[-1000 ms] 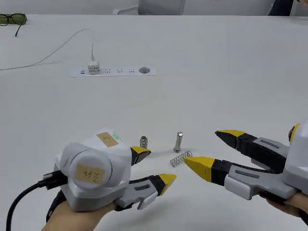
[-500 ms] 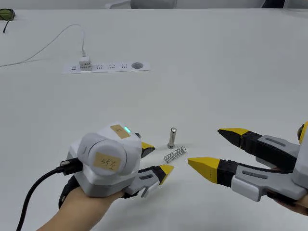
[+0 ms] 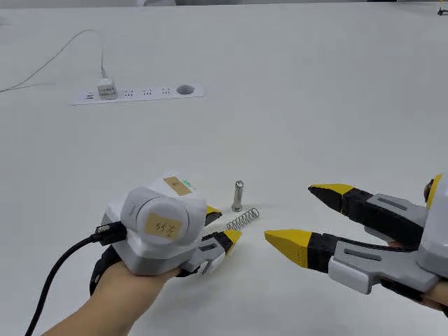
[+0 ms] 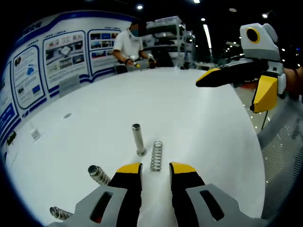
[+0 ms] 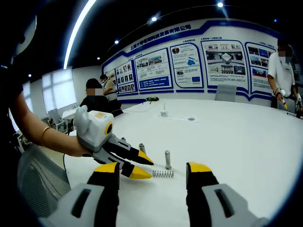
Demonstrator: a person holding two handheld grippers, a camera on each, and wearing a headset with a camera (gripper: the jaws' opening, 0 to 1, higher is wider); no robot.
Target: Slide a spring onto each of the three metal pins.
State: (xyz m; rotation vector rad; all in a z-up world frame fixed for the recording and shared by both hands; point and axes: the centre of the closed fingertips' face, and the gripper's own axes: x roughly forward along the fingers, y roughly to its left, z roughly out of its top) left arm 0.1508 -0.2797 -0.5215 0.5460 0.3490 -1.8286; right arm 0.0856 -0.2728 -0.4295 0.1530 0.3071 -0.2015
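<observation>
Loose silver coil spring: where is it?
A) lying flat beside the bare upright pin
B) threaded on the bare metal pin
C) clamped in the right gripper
A: the loose silver coil spring lies flat on the white table beside the bare upright metal pin, at the tips of the left gripper.

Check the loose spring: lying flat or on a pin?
Lying flat: the spring rests on the table beside the bare upright pin, ahead of the open left gripper.

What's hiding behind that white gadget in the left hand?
In the head view the white left gripper covers that spot. Its own view shows a spring-covered metal pin and a second spring-covered pin there, near the bare silver pin and loose coiled spring.
</observation>
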